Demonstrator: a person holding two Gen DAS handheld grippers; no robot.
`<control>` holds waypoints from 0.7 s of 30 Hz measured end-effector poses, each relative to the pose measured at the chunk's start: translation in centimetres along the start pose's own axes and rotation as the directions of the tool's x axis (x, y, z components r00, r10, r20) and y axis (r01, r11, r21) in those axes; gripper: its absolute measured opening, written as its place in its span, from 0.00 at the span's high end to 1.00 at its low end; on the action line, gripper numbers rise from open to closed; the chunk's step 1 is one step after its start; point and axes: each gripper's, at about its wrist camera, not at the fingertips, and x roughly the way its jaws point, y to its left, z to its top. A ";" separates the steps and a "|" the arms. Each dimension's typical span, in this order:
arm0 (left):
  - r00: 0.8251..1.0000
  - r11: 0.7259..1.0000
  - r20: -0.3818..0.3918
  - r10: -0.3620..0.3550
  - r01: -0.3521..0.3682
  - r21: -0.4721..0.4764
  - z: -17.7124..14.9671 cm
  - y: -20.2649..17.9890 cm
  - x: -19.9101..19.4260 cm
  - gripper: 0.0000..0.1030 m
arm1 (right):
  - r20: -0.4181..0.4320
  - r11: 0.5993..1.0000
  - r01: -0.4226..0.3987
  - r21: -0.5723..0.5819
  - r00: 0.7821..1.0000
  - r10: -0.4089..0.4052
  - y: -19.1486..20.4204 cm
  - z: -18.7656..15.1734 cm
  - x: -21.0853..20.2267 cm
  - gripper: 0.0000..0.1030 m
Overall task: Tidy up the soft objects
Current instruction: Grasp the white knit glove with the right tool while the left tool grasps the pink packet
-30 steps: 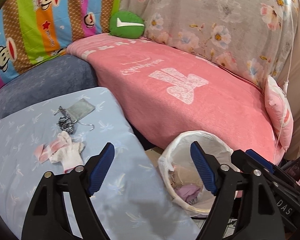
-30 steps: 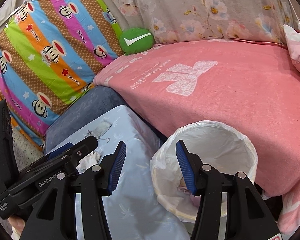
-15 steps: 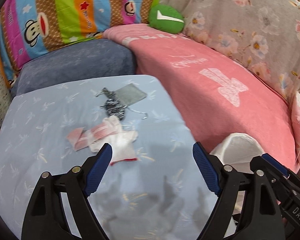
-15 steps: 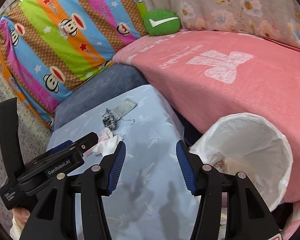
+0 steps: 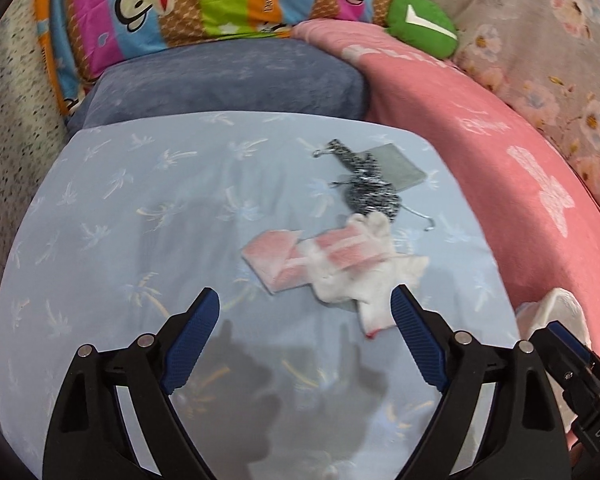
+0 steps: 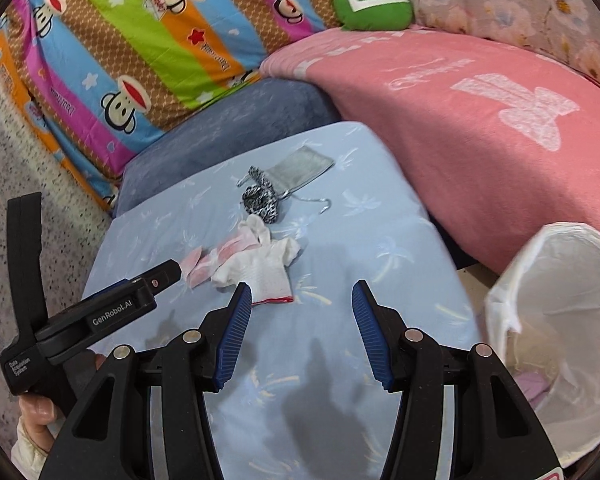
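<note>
Both claws hang empty above the pale blue cloth [image 5: 140, 208] with nothing between their pads. On the left claw [image 5: 305, 318] the jaws are opening and stand wide; the white glove [image 5: 364, 276] lies just beyond its right fingertip, not touched. The right claw [image 6: 302, 306] is open about halfway, and in its view the hem of the glove [image 6: 260, 270] sits just past the left fingertip, also without contact. The soft things lie in a small group on the far right part of the cloth: the glove, a pink and white folded cloth [image 5: 276, 258] partly under it on the left, then farther away a black and white speckled pouch [image 5: 370, 192] and a grey pouch [image 5: 396, 168] touching each other. A white lined bin [image 6: 556, 320] stands at the right, beside the pink blanket [image 6: 480, 120], and already has some pale things at its bottom. I judge that the step in hand is the approach to the next piece, most likely the glove, since both claws point toward it. The next move asks the left claw to come forward and down until the glove is between the pads, then to close on the fabric only. One risk is that the pink cloth below the glove is pinched together with it.
</note>
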 end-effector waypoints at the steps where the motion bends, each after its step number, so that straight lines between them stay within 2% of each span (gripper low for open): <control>1: 1.000 1.000 -0.005 0.007 -0.007 -0.005 0.2 0.4 0.4 0.19 | -0.012 1.000 -0.001 -0.006 1.000 0.001 0.4 0.1 0.9 0.50; 9: 0.998 0.999 -0.052 0.022 -0.024 -0.040 1.2 2.6 3.7 0.19 | -0.080 1.000 0.008 -0.030 0.997 -0.010 1.9 0.6 6.3 0.50; 17: 0.996 0.999 -0.087 0.009 -0.012 -0.035 1.7 2.9 6.4 0.19 | -0.131 1.000 0.018 -0.023 0.991 -0.021 2.3 0.9 10.4 0.50; 21: 0.994 0.999 -0.106 -0.008 0.004 -0.033 1.7 2.9 7.4 0.26 | -0.154 0.999 0.020 -0.025 0.988 -0.024 2.4 0.7 11.8 0.49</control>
